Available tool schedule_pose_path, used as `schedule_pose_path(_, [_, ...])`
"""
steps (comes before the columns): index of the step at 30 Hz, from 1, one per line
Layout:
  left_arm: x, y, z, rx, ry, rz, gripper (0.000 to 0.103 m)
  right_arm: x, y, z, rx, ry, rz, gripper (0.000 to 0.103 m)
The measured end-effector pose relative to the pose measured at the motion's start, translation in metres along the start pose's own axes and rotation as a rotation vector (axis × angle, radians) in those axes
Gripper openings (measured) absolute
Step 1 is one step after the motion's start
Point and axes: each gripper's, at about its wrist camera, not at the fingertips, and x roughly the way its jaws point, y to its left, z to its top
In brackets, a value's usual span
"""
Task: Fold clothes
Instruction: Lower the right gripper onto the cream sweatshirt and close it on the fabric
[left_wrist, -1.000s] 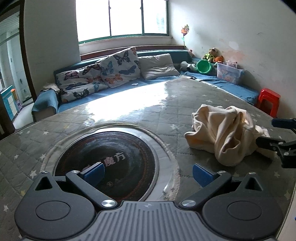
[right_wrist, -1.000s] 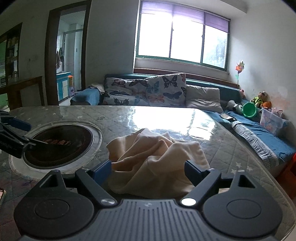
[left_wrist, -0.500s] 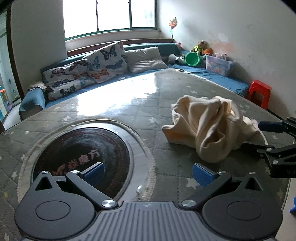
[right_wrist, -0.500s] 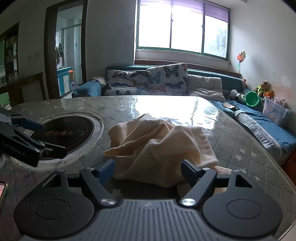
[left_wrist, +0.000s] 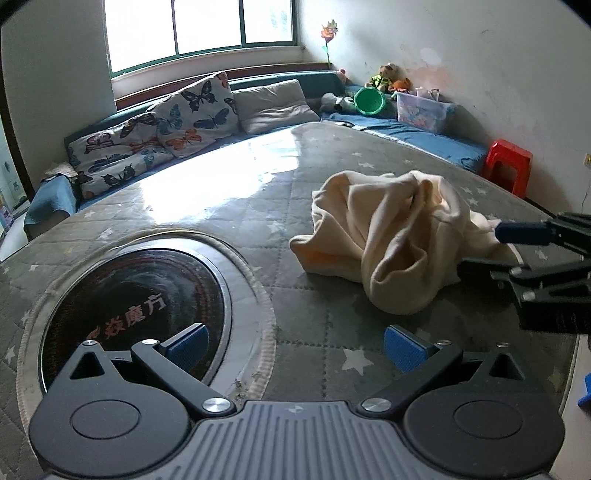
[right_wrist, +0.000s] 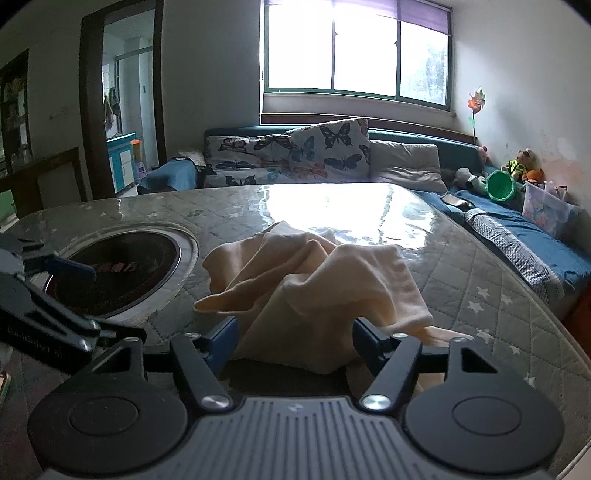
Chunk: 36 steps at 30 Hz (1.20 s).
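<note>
A crumpled cream garment (left_wrist: 388, 236) (right_wrist: 317, 288) lies in a heap on the grey quilted star-pattern table (left_wrist: 303, 177). In the right wrist view my right gripper (right_wrist: 295, 339) straddles the heap's near edge. Its jaws are closing with the cloth between the blue pads (right_wrist: 221, 338), and no firm pinch shows. The left wrist view shows that right gripper (left_wrist: 498, 247) at the cloth's right side. My left gripper (left_wrist: 295, 347) is open and empty, low over the table to the left of the heap and apart from it. It also appears as the left gripper (right_wrist: 99, 301) at the left edge.
A round black hob (left_wrist: 136, 306) (right_wrist: 114, 273) is set into the table left of the garment. Beyond the table stand a sofa with butterfly cushions (left_wrist: 192, 110), a clear plastic box (left_wrist: 424, 110), a green bucket (left_wrist: 369, 99) and a red stool (left_wrist: 509, 162). The table's rim runs close on the right.
My right gripper's jaws have narrowed around the garment's near edge. My left gripper has come lower and nearer the heap, away from the hob.
</note>
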Motion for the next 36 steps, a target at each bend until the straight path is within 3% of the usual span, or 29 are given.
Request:
schedule_pose_path(15, [0.005, -0.005, 0.001, 0.014, 0.015, 0.011, 0.103, 0.019, -0.001, 0.03, -0.016, -0.043, -0.013, 0.063])
schedule_pose_path(30, [0.008, 0.002, 0.002, 0.007, 0.025, 0.024, 0.103, 0.063, 0.003, 0.049, -0.018, -0.011, -0.035, 0.057])
schedule_pose_path(34, [0.009, 0.001, 0.001, 0.008, 0.031, 0.025, 0.103, 0.07, 0.005, 0.048, -0.016, 0.012, -0.012, 0.051])
schedule_pose_path(36, [0.01, 0.001, 0.001, 0.007, 0.034, 0.027, 0.103, 0.071, 0.006, 0.047, -0.022, 0.02, -0.005, 0.042])
